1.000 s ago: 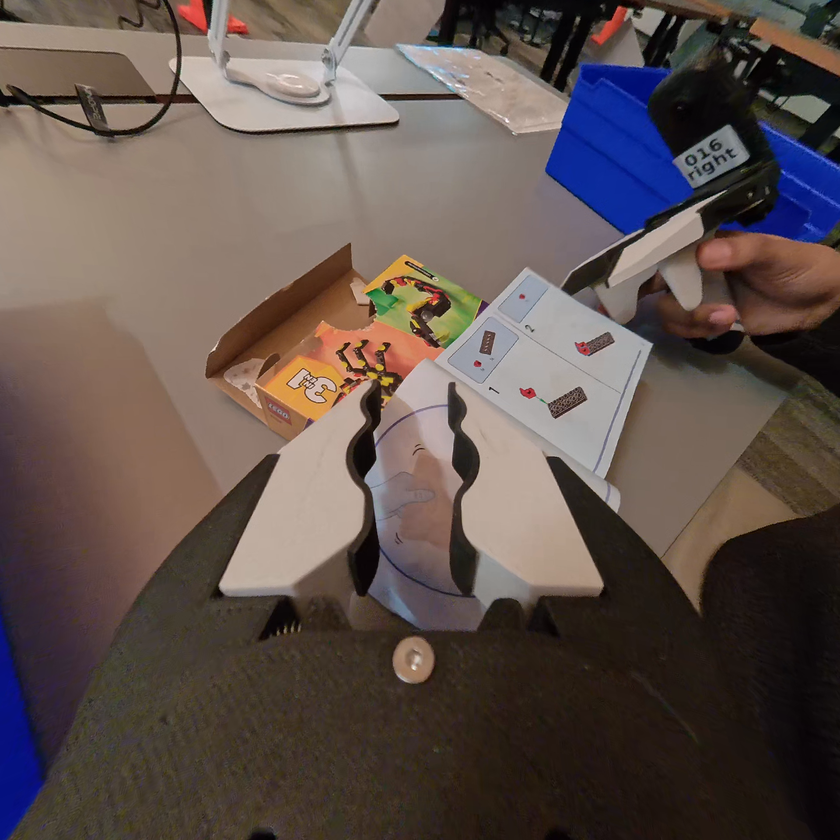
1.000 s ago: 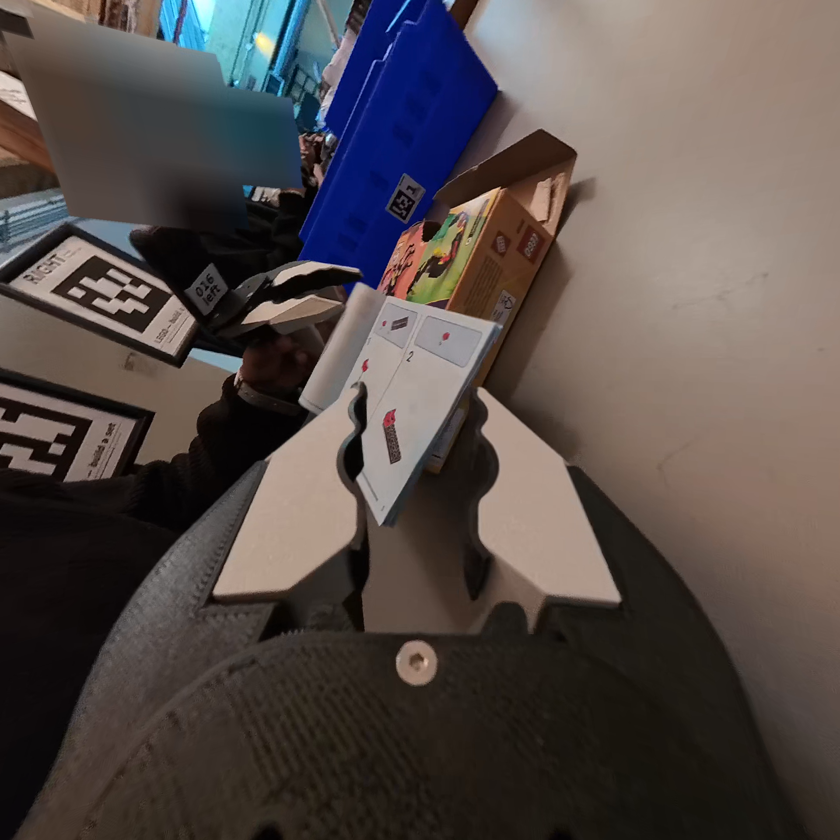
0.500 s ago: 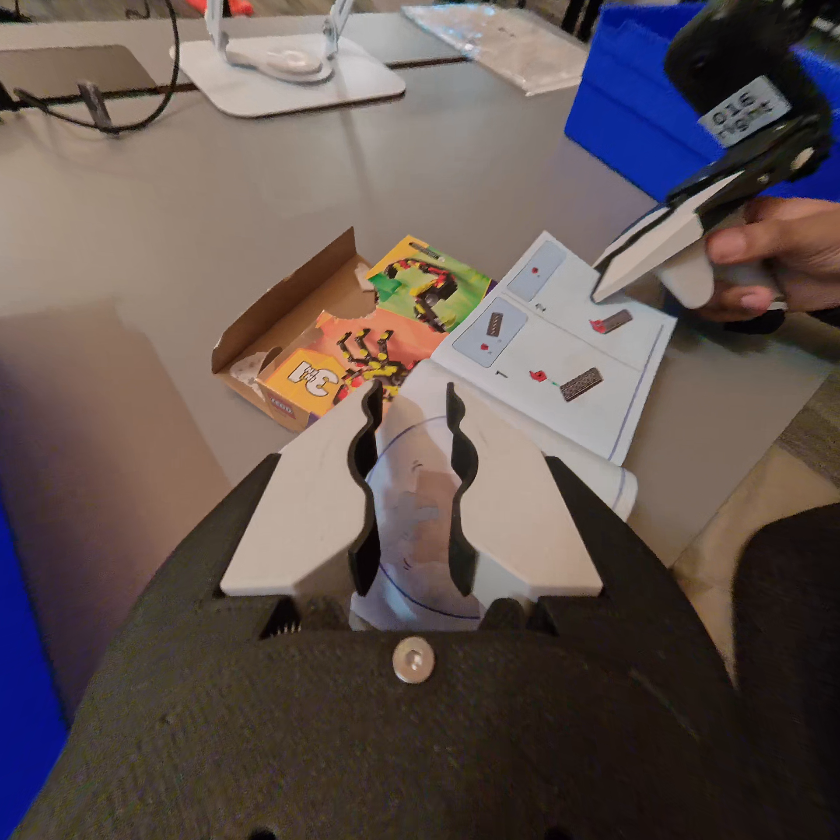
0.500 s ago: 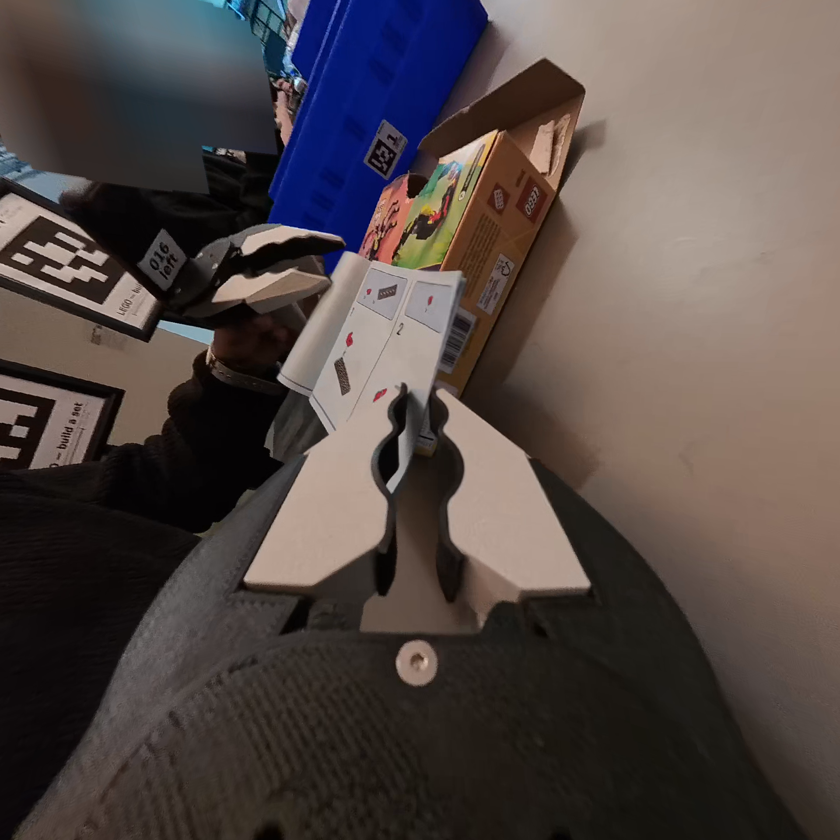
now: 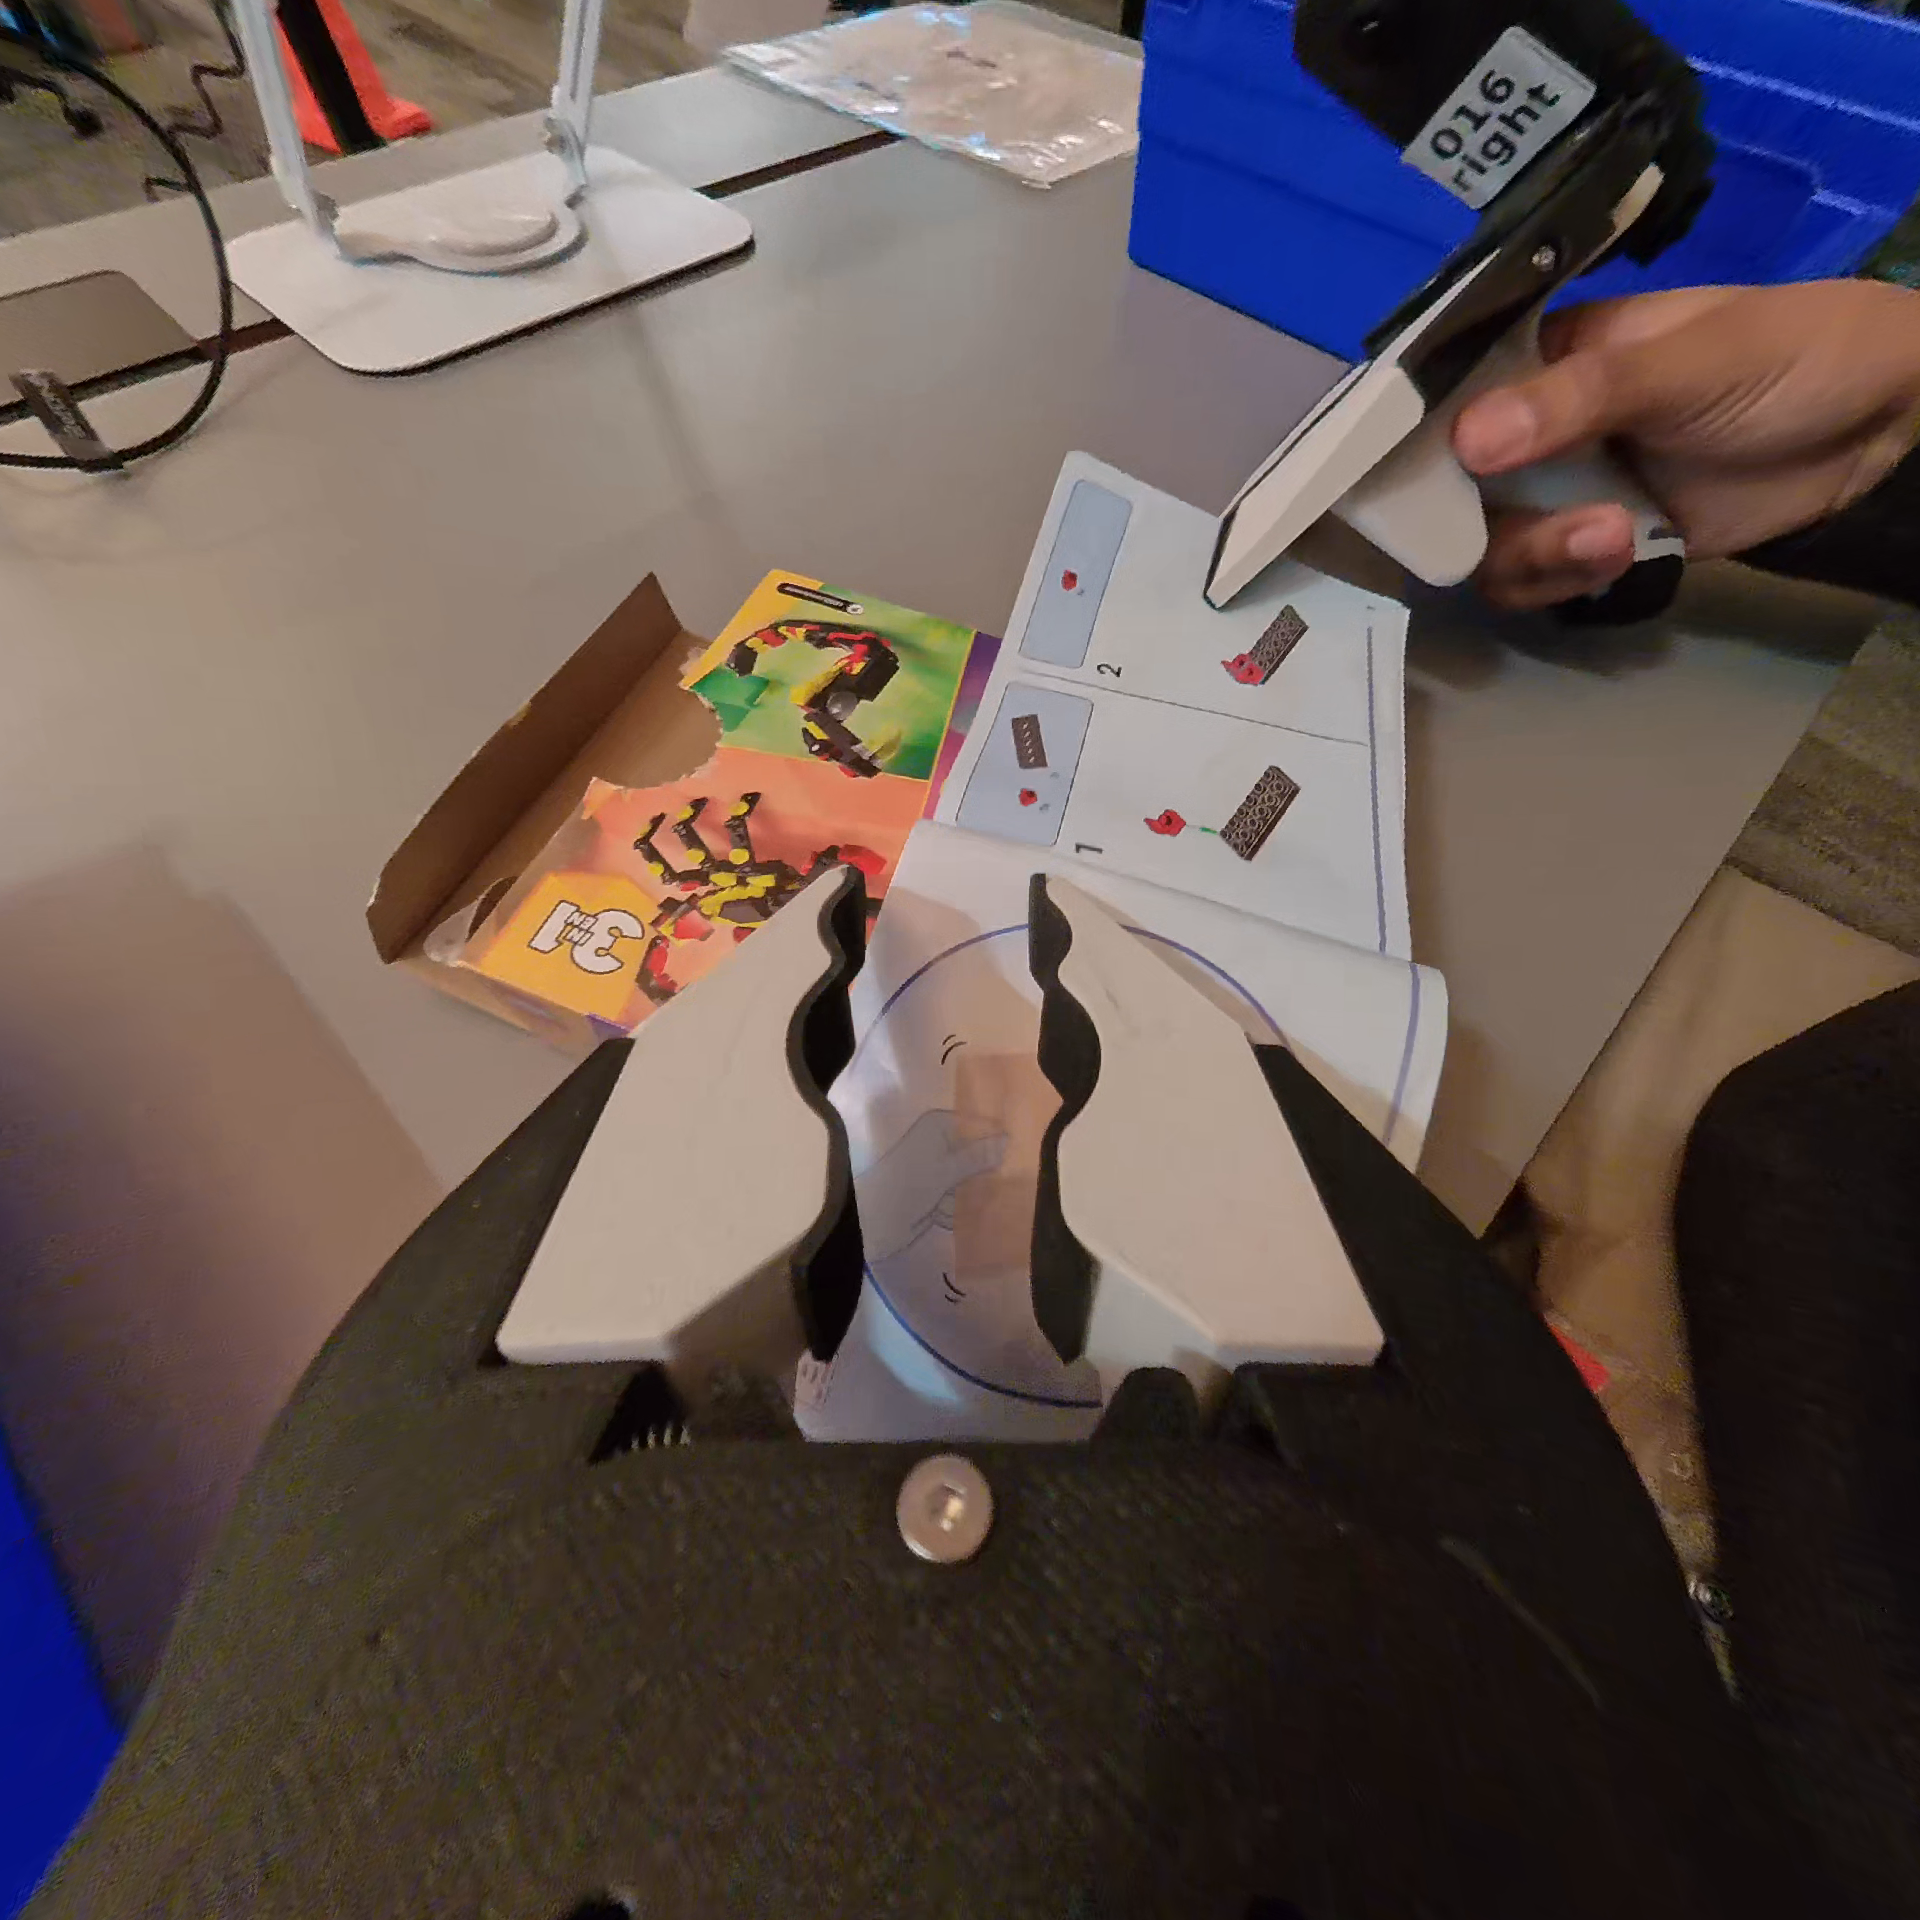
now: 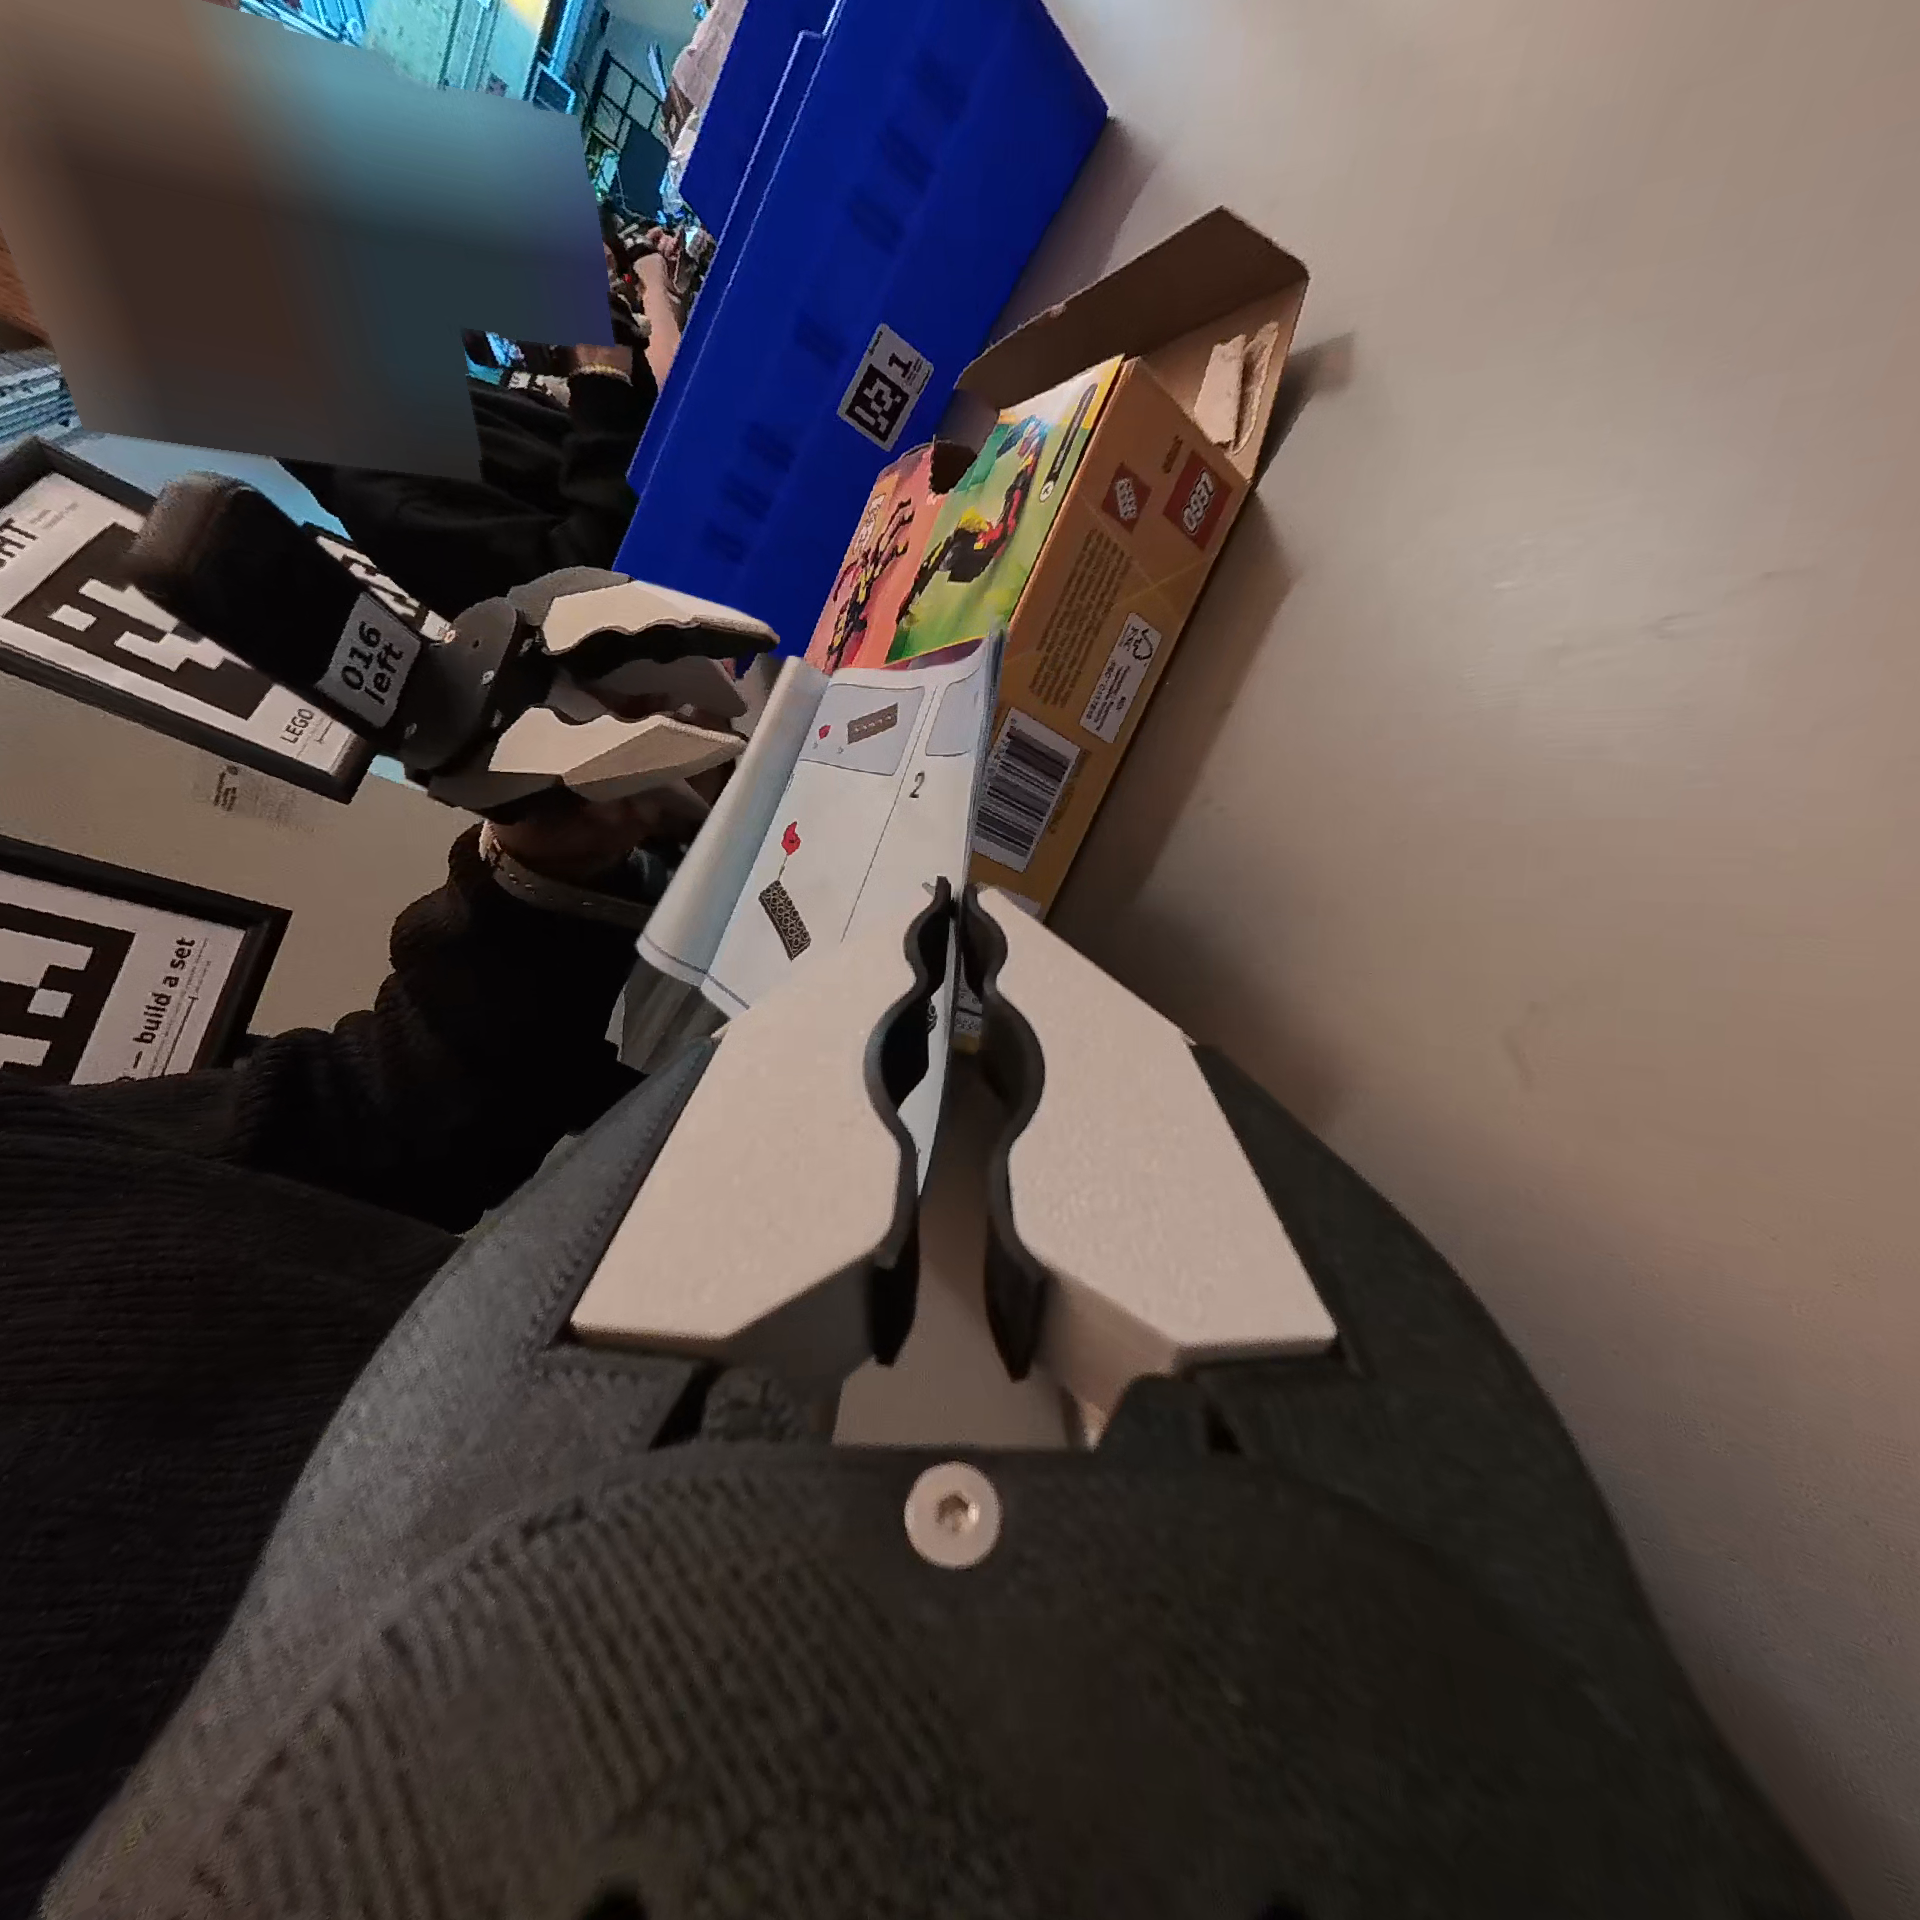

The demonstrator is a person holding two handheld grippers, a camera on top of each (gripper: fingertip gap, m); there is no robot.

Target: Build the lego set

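With the right gripper fingers pinched on the instruction booklet page at 1 o'clock and the left gripper fingers apart over it, empty, a hard pull could tear the page.

Right gripper: white printed sticker.
Left gripper: white printed label.
Box: brand logo, barcode.
Booklet: step numerals.
Blue bin: code tag.

Right gripper pinches instr. booklet page (box behind).
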